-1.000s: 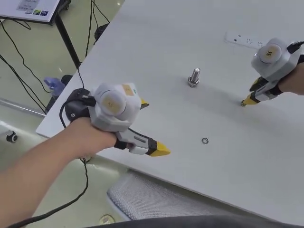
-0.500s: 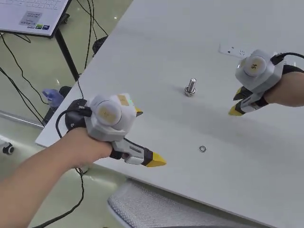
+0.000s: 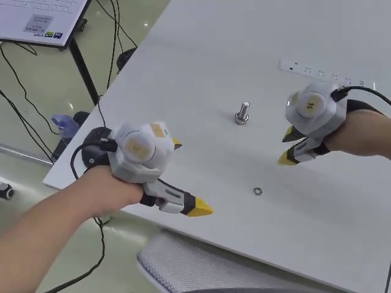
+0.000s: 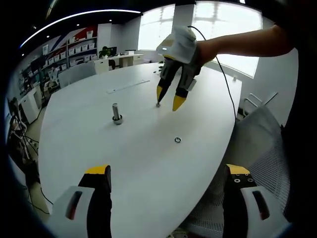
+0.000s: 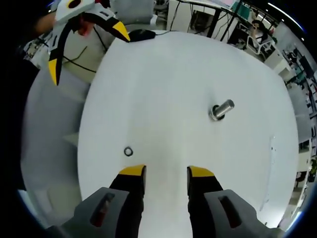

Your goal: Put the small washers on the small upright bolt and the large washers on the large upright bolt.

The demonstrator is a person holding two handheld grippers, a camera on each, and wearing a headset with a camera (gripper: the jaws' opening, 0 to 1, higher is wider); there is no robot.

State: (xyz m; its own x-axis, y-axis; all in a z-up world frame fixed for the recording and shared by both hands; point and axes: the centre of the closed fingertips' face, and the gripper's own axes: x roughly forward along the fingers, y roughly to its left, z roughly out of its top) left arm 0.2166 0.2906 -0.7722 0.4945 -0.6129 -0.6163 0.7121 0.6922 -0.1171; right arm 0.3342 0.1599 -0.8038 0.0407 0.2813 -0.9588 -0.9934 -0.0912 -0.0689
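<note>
Since a second ago the right gripper point(image 3: 286, 148) has lifted off the table point(image 3: 214, 61), where one tip was touching down, and has come in leftward, so it now hangs above the surface to the right of the upright bolt point(image 3: 242, 113). The left gripper point(image 3: 189, 176) has kept its place at the near edge, jaws spread wide with nothing between them. The right gripper's jaws stand somewhat apart, and its own view shows the gap bare. The left gripper view shows a small grey speck at one tip of the right gripper point(image 4: 167, 99); I cannot tell what it is. One loose washer point(image 3: 258, 191) lies flat on the table, well apart from the bolt, between the two grippers. A power strip point(image 3: 321, 70) lies beyond the right gripper, and a laptop point(image 3: 36, 15) sits off the table's left
</note>
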